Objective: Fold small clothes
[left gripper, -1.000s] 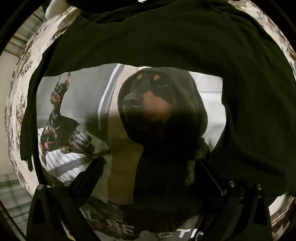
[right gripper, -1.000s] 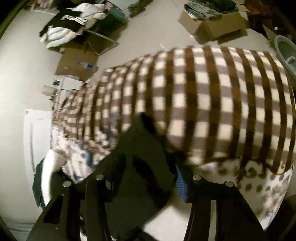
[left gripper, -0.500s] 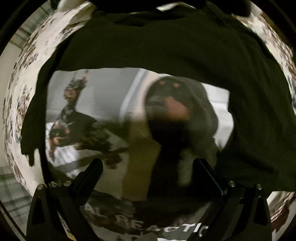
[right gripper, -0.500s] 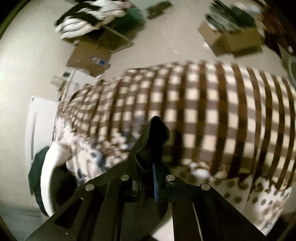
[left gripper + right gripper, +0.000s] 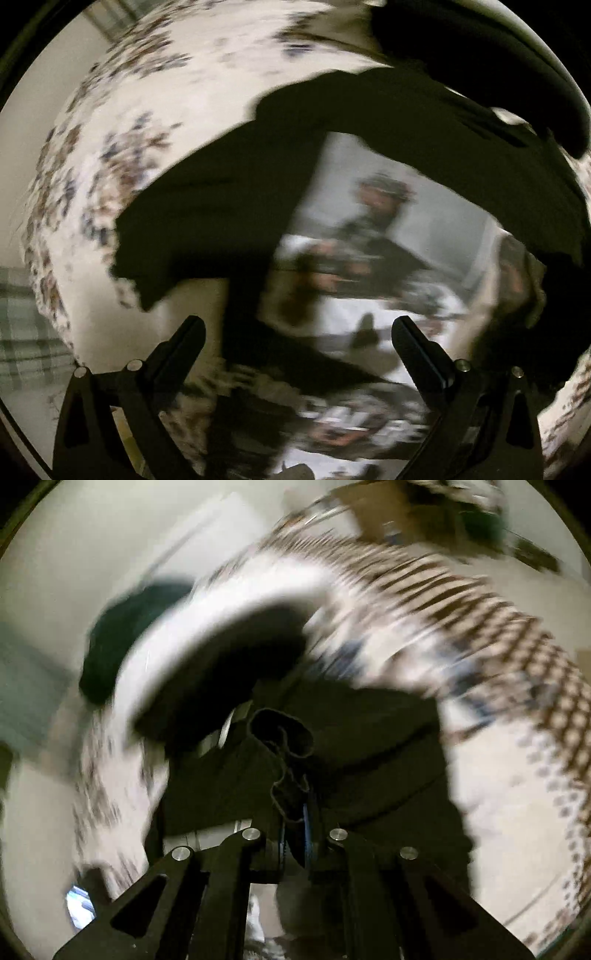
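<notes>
Left wrist view: my left gripper hangs with its jaws spread wide and nothing between them. Below it lies the black T-shirt, spread on a floral bedspread. The shirt's large printed panel faces up; it is too blurred for me to read its picture or the pale lettering along its lower edge. One sleeve reaches out to the left over the floral fabric, its ragged end lying flat. The gripper's left finger stands over pale bedspread just beside the shirt's side edge; the right finger stands over the print. Whether either fingertip touches the cloth I cannot tell. A dark rounded shape crosses the upper right, above the shirt's far edge.

Right wrist view: my right gripper has its jaws drawn together on a bunched fold of the same black T-shirt. A rolled hem loop stands up just beyond the fingertips, and the rest of the fabric drapes away to both sides. Behind it, heavily smeared, are a brown-and-cream checked blanket, a white curved band with a dark mass beneath it, and pale floor.
</notes>
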`<state>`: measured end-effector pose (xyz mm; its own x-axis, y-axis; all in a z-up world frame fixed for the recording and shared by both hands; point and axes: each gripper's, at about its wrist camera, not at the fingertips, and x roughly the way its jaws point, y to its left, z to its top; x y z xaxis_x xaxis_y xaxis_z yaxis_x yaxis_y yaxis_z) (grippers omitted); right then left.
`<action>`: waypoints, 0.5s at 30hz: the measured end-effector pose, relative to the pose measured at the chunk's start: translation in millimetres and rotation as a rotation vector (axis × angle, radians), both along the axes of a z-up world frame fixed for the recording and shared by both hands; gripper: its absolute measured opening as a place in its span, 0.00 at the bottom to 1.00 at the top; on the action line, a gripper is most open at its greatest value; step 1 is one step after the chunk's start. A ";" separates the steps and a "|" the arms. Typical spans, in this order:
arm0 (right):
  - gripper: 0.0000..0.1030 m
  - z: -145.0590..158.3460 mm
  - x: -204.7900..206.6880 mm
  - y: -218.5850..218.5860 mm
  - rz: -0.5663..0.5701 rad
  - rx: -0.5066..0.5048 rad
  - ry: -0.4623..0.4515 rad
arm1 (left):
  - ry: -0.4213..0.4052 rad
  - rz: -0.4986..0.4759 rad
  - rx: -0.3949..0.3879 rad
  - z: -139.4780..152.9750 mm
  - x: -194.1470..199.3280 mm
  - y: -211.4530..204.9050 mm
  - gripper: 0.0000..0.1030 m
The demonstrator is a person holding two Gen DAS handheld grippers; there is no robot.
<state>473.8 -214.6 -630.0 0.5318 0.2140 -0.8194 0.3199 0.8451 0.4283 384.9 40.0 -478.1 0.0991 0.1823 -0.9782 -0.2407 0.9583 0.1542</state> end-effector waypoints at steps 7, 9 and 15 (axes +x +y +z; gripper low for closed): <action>0.29 -62.6 13.1 57.1 0.208 0.135 0.189 | 0.004 0.087 0.021 -2.8 -29.2 59.1 1.00; 0.70 -48.5 -2.8 37.0 0.160 0.290 0.124 | 0.003 0.115 0.018 8.9 -43.9 54.5 1.00; 0.75 -17.3 -39.3 -30.2 -0.057 0.233 0.080 | -0.003 0.304 -0.081 6.5 -69.8 99.3 1.00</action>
<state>434.4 -244.8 -647.2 0.4839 0.3734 -0.7915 0.4047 0.7064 0.5807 315.1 139.3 -471.6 0.0547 0.1258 -0.9905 -0.5182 0.8515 0.0795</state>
